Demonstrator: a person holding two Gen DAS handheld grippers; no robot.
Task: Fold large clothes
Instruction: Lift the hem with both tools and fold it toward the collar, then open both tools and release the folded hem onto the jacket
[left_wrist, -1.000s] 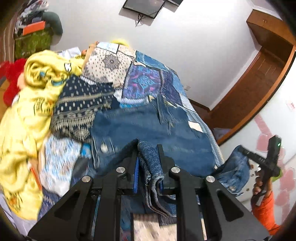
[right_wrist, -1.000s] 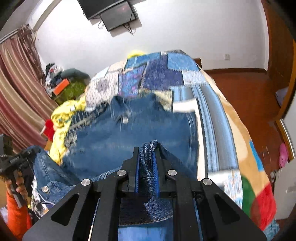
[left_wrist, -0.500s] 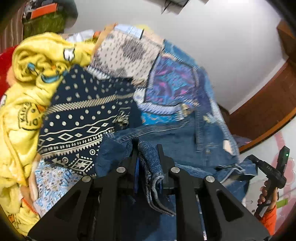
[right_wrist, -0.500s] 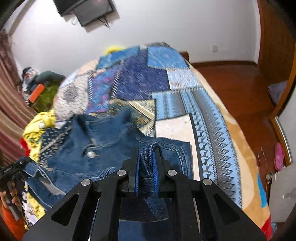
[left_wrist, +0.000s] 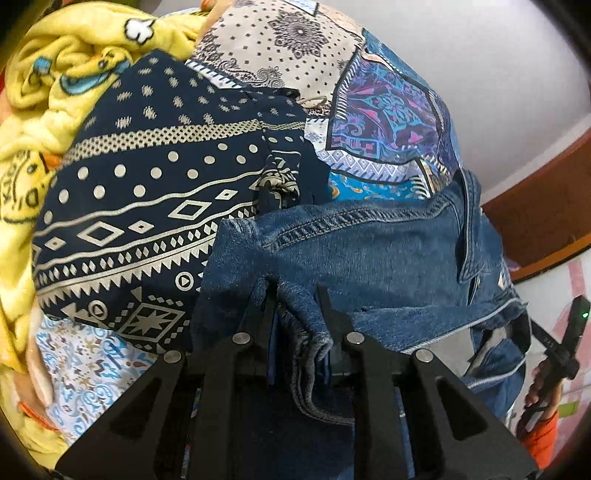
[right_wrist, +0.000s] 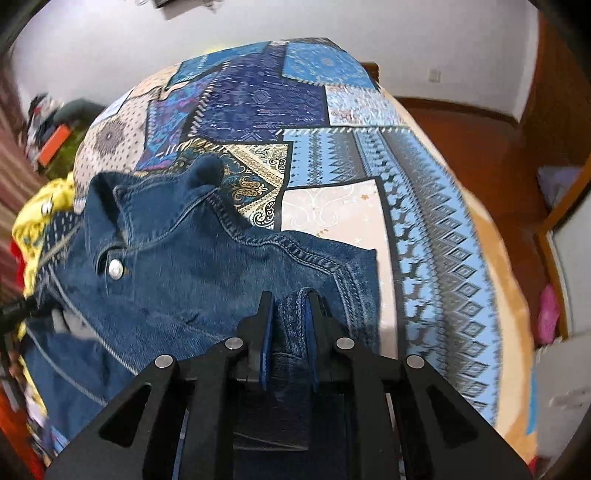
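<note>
Denim jacket (right_wrist: 192, 280) laid on patchwork bedspread (right_wrist: 424, 206), fold barely begun. Left gripper (left_wrist: 295, 314) and right gripper (right_wrist: 290, 317) opening, denim between jaws.

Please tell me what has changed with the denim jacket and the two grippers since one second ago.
Both grippers carried the denim jacket forward and down over the patchwork bedspread, so the bed now fills both views. The left gripper and right gripper have jaws that are opening, with denim folds between them. Unchanged: the yellow blanket and the navy patterned cloth lie beside the jacket.
</note>
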